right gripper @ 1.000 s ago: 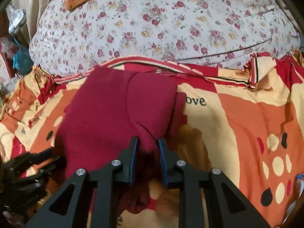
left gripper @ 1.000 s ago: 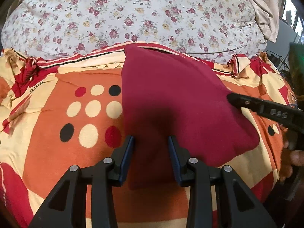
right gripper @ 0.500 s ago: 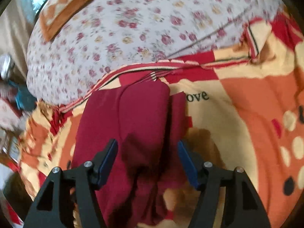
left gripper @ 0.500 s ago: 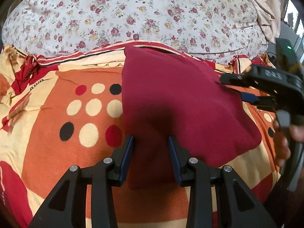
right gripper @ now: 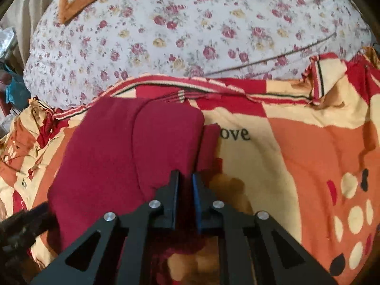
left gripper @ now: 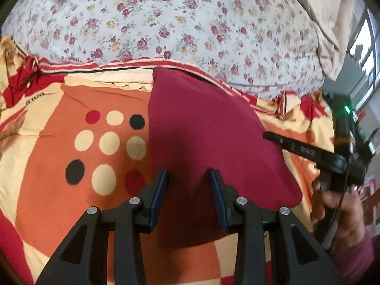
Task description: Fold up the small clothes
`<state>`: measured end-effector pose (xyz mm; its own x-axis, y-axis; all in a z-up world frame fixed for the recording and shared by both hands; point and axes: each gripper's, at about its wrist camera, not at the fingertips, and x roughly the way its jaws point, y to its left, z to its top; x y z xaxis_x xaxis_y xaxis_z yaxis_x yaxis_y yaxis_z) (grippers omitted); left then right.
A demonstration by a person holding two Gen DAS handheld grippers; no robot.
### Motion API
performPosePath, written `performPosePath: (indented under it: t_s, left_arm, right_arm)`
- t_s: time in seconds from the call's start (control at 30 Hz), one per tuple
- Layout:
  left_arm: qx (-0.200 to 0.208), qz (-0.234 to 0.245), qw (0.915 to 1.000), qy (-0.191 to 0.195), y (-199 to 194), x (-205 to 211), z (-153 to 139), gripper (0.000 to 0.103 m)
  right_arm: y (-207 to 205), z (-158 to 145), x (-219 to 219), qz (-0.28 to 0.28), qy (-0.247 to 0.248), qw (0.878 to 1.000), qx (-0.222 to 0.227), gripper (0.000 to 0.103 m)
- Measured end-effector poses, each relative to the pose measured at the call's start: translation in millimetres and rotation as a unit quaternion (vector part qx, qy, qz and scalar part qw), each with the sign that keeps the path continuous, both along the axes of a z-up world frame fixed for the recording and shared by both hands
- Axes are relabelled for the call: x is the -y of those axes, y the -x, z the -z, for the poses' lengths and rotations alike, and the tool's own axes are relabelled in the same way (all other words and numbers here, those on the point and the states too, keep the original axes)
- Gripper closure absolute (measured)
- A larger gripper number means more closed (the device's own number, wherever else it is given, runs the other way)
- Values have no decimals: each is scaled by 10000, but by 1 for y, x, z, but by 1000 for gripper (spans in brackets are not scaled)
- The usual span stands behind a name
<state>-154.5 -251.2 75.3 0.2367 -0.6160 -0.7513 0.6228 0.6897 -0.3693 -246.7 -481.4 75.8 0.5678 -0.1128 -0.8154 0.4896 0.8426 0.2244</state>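
A folded maroon garment (left gripper: 209, 142) is shown lying on an orange, cream and red patterned blanket (left gripper: 47, 190), its far edge near the blanket's striped border. Beyond the border a white floral quilt (left gripper: 166, 23) is seen. No containers are visible in either view.

Left wrist view: the left gripper (left gripper: 187, 190) is held over the near edge of the garment, its jaws set a moderate way apart with the cloth lying between them; the blue pads are not seen to press on it. At the right edge, the right gripper (left gripper: 268, 135) is seen reaching to the garment's right side, carried by a hand (left gripper: 337, 204).

Right wrist view: the right gripper (right gripper: 185, 185) has just been closing, and its jaws are drawn to a narrow gap with a fold of the garment (right gripper: 142, 147) pinched between them. The word "love" (right gripper: 235, 134) is printed on the blanket just beside the garment's right edge.
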Motion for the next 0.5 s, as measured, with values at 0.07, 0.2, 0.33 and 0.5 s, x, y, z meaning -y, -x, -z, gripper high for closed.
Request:
performPosePath:
  t_s: [0.07, 0.2, 0.33, 0.5]
  left_arm:
    - [-123, -49, 9999, 79, -8, 1, 1, 88]
    - [-341, -88, 9988, 351, -26, 2, 2, 87]
    - [-748, -163, 9955, 558, -44, 7, 11, 62]
    - [-761, -177, 9957, 499, -50, 17, 21, 55]
  right_arm:
    - [9, -6, 5, 124, -181, 9996, 174, 44]
    - [21, -5, 17, 266, -632, 9961, 550, 24]
    - [15, 12, 24, 169, -1001, 9935, 513, 19]
    - [6, 32, 27, 10, -1593, 9849, 672, 19]
